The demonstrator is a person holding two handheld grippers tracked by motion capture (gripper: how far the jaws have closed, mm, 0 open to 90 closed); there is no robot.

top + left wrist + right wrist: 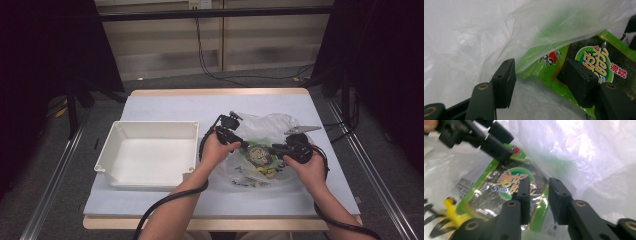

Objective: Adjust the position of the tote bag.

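On the bench [165, 107], covered in a pale smooth sheet, a crinkled clear plastic bag [270, 130] lies right of a white, rigid, rectangular tub [150, 150]. Inside the bag sits a glossy green snack packet [258, 155] with a dark foil-like centre and a round printed logo. The left tool [539, 80] has its flat black jaws apart, one on filmy bag plastic, the other over the packet's edge. The right tool [537, 200] has its jaws a little apart, straddling the packet's green border without clamping it. Yellow-printed wrappers [451, 215] lie beside the packet.
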